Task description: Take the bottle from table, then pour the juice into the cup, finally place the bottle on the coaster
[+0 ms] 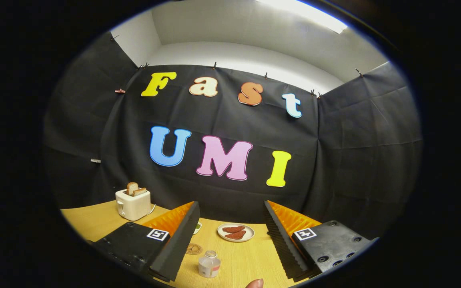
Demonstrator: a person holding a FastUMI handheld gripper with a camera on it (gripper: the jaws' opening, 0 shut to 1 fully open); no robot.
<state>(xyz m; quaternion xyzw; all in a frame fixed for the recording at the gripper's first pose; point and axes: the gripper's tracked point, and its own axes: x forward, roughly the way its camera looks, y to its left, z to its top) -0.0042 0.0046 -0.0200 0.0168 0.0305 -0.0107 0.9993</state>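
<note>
The light wooden counter (250, 260) is the largest thing here, and it carries all the other objects. Above it hangs the tool (230, 240), with its two fingers spread wide apart and nothing between the pads; it holds no object. Each finger has a ribbed inner face and a small square marker on its body.

At the far left of the counter, beyond the left finger, stands a cream-white toaster (133, 204) with two slices of browned bread (135, 189) sticking up from its slots (a thin cord goes out from its right side).

Beyond the fingers, between their tips, lies a round white plate (236, 232) with two reddish-brown flat pieces of food on it.

The small clear plastic bottle (209, 265) stands upright on the counter, between the two fingers and a little nearer to the left one. It has no cap, and a pale label with a red part goes around its lower body. It touches neither finger.

Just beyond the bottle, beside the left finger, lies a round thin wooden coaster (193, 249) with a dark pattern; the finger partly hides it.

A small white object with a green part (197, 227) looks out from behind the left finger tip; I cannot tell what it is.

Next to the bottle, a fingertip of a person (255, 283) is visible.
</note>
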